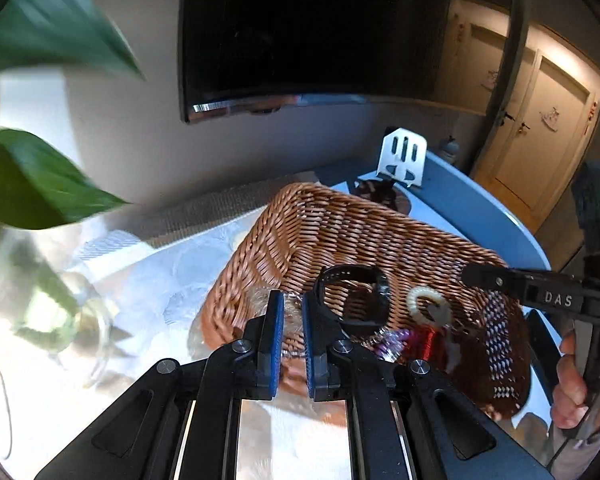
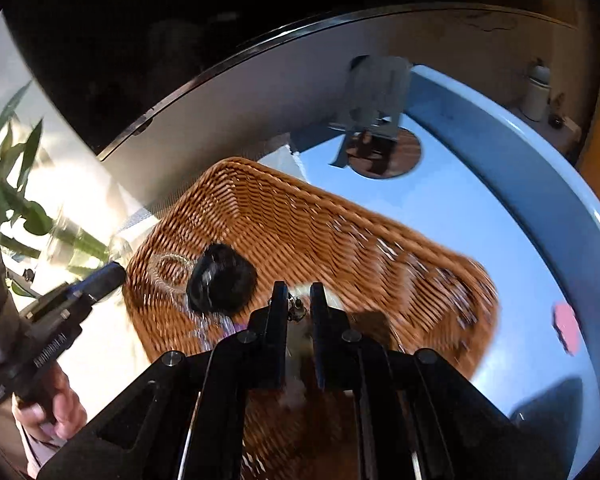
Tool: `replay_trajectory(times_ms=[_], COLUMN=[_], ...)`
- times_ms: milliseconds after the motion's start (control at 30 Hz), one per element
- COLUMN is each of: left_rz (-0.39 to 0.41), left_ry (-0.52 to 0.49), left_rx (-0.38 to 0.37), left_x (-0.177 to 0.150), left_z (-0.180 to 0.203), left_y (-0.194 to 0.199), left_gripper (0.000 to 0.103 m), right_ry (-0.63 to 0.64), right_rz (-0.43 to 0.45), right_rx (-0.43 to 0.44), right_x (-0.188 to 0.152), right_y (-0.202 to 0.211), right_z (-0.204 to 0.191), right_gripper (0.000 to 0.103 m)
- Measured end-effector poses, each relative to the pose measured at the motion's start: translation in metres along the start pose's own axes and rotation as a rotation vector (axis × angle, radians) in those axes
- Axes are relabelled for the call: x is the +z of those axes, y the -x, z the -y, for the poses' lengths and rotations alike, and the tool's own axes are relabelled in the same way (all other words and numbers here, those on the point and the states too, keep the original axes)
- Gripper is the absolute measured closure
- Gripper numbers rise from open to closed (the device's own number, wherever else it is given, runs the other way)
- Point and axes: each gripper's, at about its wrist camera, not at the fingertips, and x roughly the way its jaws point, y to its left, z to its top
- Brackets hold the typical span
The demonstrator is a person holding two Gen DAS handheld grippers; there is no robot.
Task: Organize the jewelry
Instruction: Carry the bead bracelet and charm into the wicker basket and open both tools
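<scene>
Wicker basket (image 1: 340, 232) is seen on a blue-topped table (image 1: 472, 204), w/ jewelry lying inside. Black watch (image 1: 356, 300), strap looped, is noted near the basket centre. A cream bead bracelet (image 1: 424, 304) lies just beside it to the right; purple beads (image 1: 396, 344) and a red item (image 1: 424, 344) are found nearer the front wall. Pieces are blurred; finer detail cannot be told.

Left gripper (image 1: 291, 344) is observed over the basket's near-left wall, blue pads almost together. Something pale and glinting shows in the narrow gap betw. them; what it is, or whether it is gripped, cannot be told.

Right gripper (image 2: 299, 308) is seen above the basket interior, jaws likewise nearly closed. A small metal piece (image 2: 296, 305), approx. clasp-like, sits betw. the tips and appears pinched.

Each gripper is held by a hand (image 1: 576, 384) at the frame edge.

Beyond: a white slotted stand (image 1: 404, 156) on a round wooden mat at the table's far side, a glass vase (image 1: 80, 320) w/ green leaves (image 1: 32, 184) left, a dark screen (image 1: 324, 28) on the wall.
</scene>
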Motion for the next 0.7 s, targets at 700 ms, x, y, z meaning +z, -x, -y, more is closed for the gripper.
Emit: replay_trajectory(times_ms=[700], left_rz=[0.013], left_ry=[0.018], left_rx=[-0.083], left_x=[-0.019], left_z=[0.002], left_y=[0.029], left_gripper=[0.07], right_ry=[-0.004], right_rz=[0.03], right_rx=[-0.035], right_x=[0.004], right_y=[-0.002], right_z=[0.0], right_gripper=[0.085])
